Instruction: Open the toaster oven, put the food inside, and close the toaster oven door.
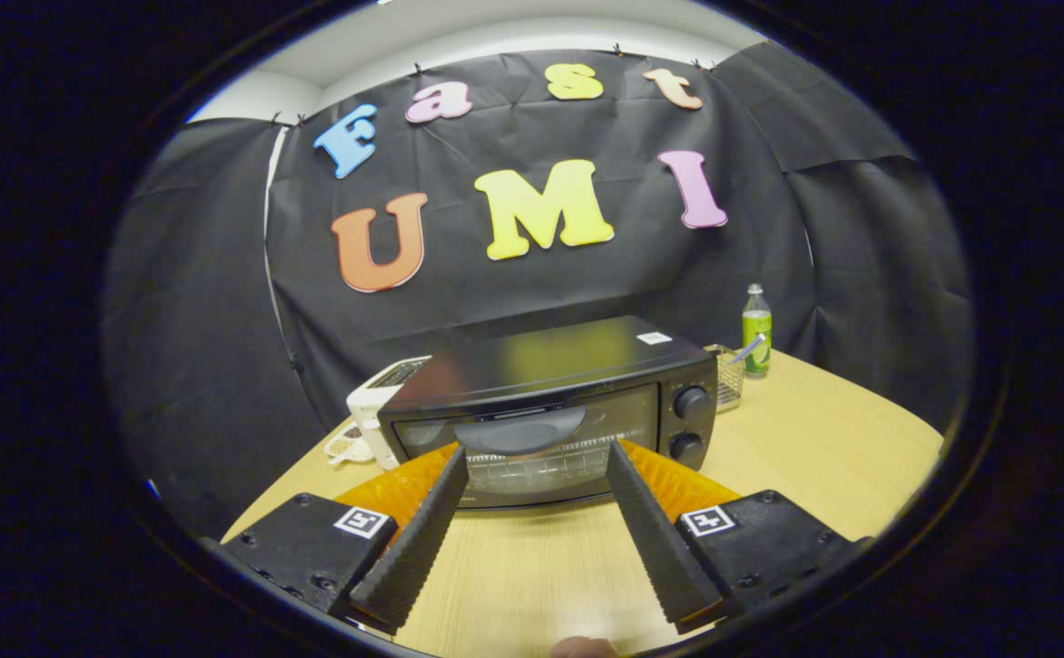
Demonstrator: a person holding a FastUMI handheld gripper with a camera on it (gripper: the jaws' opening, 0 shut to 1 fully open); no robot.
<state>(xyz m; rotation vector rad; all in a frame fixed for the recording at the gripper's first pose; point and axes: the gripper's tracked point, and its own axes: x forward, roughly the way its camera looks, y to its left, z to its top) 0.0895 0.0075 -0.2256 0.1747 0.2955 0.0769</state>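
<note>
My tongs [537,454] are spread apart, holding nothing, just in front of the toaster oven [550,402] on the bench [824,429]; its door [532,448] is closed. A green bottle [757,331] stands behind the oven's right end

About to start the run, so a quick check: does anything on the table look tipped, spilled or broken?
Nothing stands out. The toaster oven sits square on the table, door shut. The bottle beyond it stands upright. The gripper is open, its fingers just short of the door handle.
</note>
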